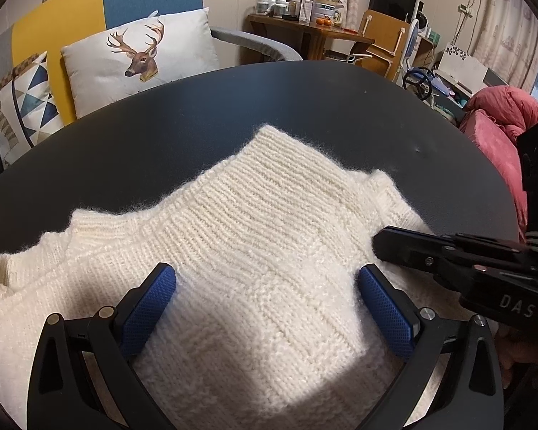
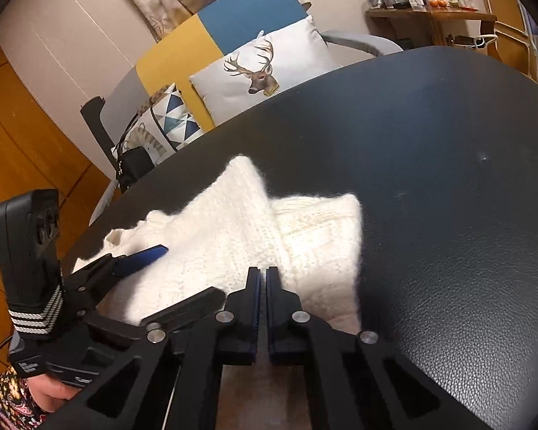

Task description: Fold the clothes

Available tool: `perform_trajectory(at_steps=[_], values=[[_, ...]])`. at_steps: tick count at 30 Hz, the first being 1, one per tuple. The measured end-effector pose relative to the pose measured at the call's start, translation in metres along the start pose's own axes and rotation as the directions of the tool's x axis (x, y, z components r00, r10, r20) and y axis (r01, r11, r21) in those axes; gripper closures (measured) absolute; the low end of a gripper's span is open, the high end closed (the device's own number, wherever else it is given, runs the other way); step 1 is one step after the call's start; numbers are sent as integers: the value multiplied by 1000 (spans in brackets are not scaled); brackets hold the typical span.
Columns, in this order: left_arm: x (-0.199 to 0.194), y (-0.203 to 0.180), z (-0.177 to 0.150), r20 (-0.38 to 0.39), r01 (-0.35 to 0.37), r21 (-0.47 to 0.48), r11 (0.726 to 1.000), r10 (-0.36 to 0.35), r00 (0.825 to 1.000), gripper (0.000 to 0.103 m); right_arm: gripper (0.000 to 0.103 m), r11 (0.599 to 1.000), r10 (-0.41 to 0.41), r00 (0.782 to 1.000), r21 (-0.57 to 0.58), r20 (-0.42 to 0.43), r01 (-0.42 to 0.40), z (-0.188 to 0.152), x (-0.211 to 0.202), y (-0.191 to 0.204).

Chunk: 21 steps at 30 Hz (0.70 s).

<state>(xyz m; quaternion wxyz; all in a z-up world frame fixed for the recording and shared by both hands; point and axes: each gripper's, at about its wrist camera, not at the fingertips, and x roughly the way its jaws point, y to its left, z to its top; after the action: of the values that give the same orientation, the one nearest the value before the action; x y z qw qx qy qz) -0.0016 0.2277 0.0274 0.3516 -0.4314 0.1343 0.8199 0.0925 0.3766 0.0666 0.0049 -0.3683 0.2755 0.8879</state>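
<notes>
A cream knitted sweater [image 1: 262, 222] lies partly folded on the dark round table [image 1: 305, 107]. My left gripper [image 1: 267, 276] is open, its blue pads spread wide just above the knit, with nothing pinched. From the right, my right gripper [image 1: 378, 245] reaches in with its tip at the sweater's right edge. In the right wrist view that right gripper [image 2: 263, 272] is shut, jaws together over the sweater [image 2: 233, 243], and no fabric shows between them. The left gripper's blue finger [image 2: 149, 254] shows over the sweater's left part.
Bare black table top [image 2: 448, 179] stretches beyond and to the right of the sweater. Behind the table is a sofa with a deer cushion [image 1: 140, 53]. A wooden side table [image 1: 305, 32] carries jars, and a pink quilt [image 1: 502, 125] lies at the right.
</notes>
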Motion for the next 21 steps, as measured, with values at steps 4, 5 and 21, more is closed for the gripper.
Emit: perform_trajectory(at_steps=[4, 5, 21], values=[[0, 0, 0, -1, 1, 0, 1000, -1, 1000, 0, 103, 1000, 2, 1000, 5, 15, -2, -1, -3, -2], [0, 0, 0, -1, 1, 0, 1000, -1, 1000, 0, 103, 1000, -3, 1000, 10, 16, 3, -1, -3, -2], [-4, -7, 3, -23, -46, 30, 998, 47, 999, 0, 101, 999, -20, 1000, 50, 8, 20, -1, -22, -4]])
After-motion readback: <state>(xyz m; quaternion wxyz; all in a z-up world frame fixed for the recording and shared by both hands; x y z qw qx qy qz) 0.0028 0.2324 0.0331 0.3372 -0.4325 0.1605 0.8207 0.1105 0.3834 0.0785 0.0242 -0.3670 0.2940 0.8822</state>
